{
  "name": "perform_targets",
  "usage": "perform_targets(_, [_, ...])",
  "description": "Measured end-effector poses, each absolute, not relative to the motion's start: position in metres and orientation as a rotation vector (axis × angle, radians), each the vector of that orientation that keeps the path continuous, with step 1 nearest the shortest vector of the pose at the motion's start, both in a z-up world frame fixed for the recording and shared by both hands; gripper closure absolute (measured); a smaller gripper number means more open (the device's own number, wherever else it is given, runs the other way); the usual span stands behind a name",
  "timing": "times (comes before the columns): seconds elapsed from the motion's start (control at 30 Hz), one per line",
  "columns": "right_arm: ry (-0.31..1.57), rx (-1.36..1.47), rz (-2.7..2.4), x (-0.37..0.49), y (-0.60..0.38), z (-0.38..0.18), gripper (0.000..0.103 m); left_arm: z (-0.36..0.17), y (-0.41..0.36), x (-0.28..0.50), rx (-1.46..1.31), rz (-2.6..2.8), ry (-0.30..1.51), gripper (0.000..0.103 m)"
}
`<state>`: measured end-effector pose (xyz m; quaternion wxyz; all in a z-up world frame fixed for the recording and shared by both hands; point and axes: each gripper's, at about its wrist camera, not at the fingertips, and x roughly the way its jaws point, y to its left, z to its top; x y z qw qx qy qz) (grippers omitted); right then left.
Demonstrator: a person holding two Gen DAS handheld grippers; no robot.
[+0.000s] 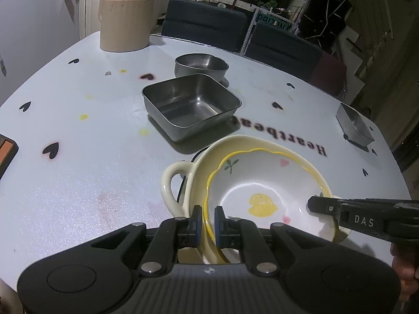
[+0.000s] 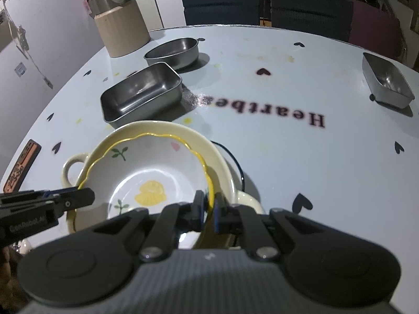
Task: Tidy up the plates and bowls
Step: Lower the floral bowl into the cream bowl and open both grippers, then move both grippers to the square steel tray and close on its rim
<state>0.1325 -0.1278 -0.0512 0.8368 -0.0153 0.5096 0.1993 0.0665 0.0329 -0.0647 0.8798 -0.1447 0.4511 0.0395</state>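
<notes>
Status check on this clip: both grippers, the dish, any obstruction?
Left gripper and right gripper shut on floral bowl rim, opposite sides. Bowl nested in cream handled dish. Square steel tray just beyond; nothing blocking.

Each camera sits just behind its own tool and looks forward and steeply down along the fingers at the desk [image 1: 78, 183]. The left wrist view is close over the near-left rim of the white bowl [image 1: 262, 183]; the right wrist view is close over its near-right rim. Both views share the bowl, the square tin [image 1: 191, 106], the far chairs [image 2: 220, 2], and each other's tool.
</notes>
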Motion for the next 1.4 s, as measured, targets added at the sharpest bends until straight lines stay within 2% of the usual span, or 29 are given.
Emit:
perform_targets(0.47, [1.087,-0.018,0.432,0.134,-0.130,-0.054,0.094,-0.065,0.033,0.067,-0.302,0.082,0.943,0.093])
perform_targets(0.63, [1.094,-0.034,0.448,0.135,-0.129,-0.054,0.091,-0.064,0.033,0.067,-0.303,0.080,0.944,0.093])
perform_targets(0.7, [1.100,-0.031,0.478,0.134,-0.128,-0.053,0.079,-0.064,0.033,0.067,-0.303,0.080,0.945,0.093])
perform_targets(0.77, [1.095,-0.026,0.505,0.132,-0.127,-0.049,0.062,-0.064,0.033,0.067,-0.302,0.080,0.944,0.093])
perform_targets(0.87, [1.047,-0.073,0.536,0.125,-0.124,-0.041,0.048,-0.064,0.033,0.067,-0.302,0.081,0.944,0.092])
perform_targets(1.1, [1.025,-0.088,0.563,0.122,-0.126,-0.034,0.045,-0.064,0.033,0.066,-0.303,0.083,0.945,0.092])
perform_targets(1.13, [1.018,-0.083,0.564,0.122,-0.128,-0.033,0.042,-0.064,0.033,0.066,-0.306,0.084,0.947,0.092])
perform_targets(1.17, [1.011,-0.082,0.561,0.122,-0.129,-0.032,0.034,-0.063,0.033,0.065,-0.311,0.085,0.949,0.091])
perform_targets(1.23, [0.996,-0.094,0.542,0.122,-0.131,-0.030,0.022,-0.060,0.034,0.064,-0.320,0.082,0.947,0.086])
perform_targets(1.33, [0.972,-0.082,0.536,0.125,-0.138,-0.026,0.018,-0.050,0.035,0.064,-0.333,0.069,0.925,0.067])
perform_targets(1.4, [0.944,-0.077,0.531,0.129,-0.142,-0.021,0.012,-0.044,0.035,0.066,-0.333,0.067,0.907,0.043])
